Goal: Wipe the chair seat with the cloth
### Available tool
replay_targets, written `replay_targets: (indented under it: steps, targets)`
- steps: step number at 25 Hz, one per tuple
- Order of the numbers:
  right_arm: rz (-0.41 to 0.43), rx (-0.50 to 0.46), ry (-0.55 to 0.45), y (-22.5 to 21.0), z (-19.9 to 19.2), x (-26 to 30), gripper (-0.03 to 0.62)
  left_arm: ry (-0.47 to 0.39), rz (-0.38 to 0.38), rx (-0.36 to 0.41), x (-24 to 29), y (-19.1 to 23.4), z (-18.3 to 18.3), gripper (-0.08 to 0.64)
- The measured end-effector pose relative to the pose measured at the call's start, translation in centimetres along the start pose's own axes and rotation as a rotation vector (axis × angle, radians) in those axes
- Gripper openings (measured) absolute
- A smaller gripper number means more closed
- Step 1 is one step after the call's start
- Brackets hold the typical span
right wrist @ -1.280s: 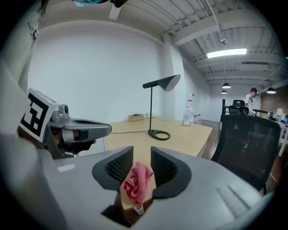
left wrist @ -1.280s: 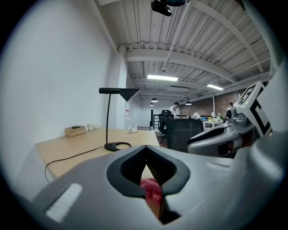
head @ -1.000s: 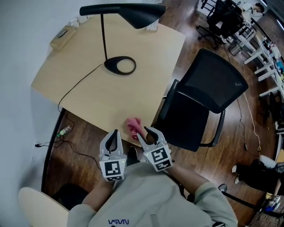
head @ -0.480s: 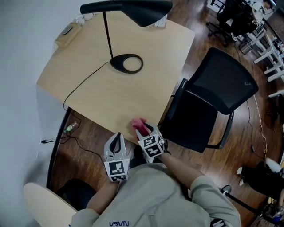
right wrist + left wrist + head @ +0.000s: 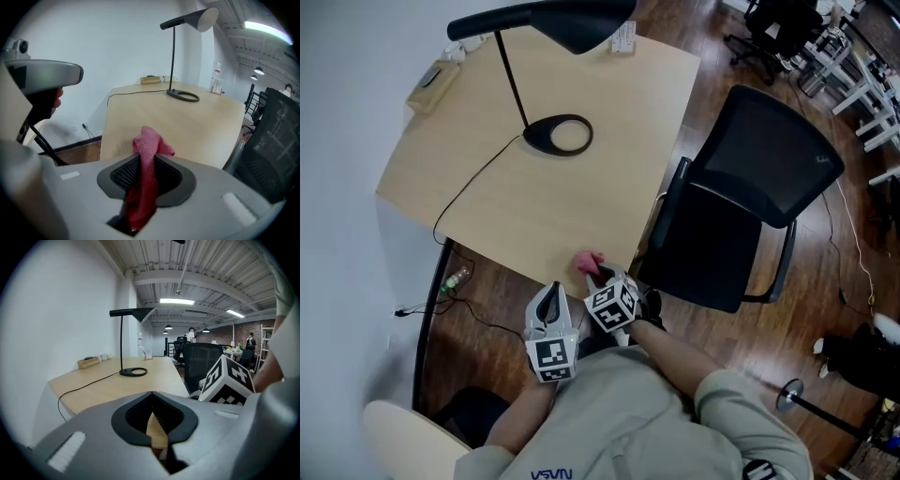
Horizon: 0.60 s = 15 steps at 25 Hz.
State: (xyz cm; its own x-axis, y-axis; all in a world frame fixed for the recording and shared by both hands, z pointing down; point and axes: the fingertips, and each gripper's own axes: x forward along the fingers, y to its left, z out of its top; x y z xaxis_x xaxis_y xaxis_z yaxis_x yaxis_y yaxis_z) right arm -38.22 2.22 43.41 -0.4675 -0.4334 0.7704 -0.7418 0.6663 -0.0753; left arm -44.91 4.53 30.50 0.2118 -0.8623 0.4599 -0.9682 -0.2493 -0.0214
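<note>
- Since a second ago, my right gripper [image 5: 598,273] has pushed forward onto the crumpled pink cloth [image 5: 589,262] at the near edge of the light wooden table [image 5: 553,202].
- Its jaws are closing and pinch the cloth between them.
- My left gripper [image 5: 549,291] hangs just left of it, jaws together and empty.
- The black office chair seat [image 5: 712,253] stands to the right, apart from the cloth.

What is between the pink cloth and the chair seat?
The chair's armrest stands between cloth and seat, just past the table edge, in the head view.

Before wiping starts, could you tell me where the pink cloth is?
In the head view, the pink cloth is at the table's near edge, left of the black chair, between the right hand-held gripper's closing jaws.
</note>
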Motion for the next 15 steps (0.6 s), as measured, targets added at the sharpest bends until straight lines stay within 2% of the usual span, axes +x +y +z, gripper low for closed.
replay_targets:
  steps: [3,7,11,15]
  targets:
    - [0.016,0.029,0.004,-0.2,-0.2,-0.5,0.078,0.003,-0.015,-0.003,0.0,-0.5,-0.3,0.005]
    - [-0.005,0.083,-0.051,-0.8,0.4,-2.6,0.072,-0.005,-0.049,-0.007,0.2,-1.3,-0.1,0.005]
    - [-0.052,0.148,-0.128,-2.1,0.9,-5.6,0.072,-0.030,-0.113,-0.004,0.7,-3.2,0.6,0.005]
    - [-0.132,0.199,-0.189,-4.3,1.1,-9.0,0.072,-0.063,-0.184,0.009,1.3,-5.6,1.9,0.005]
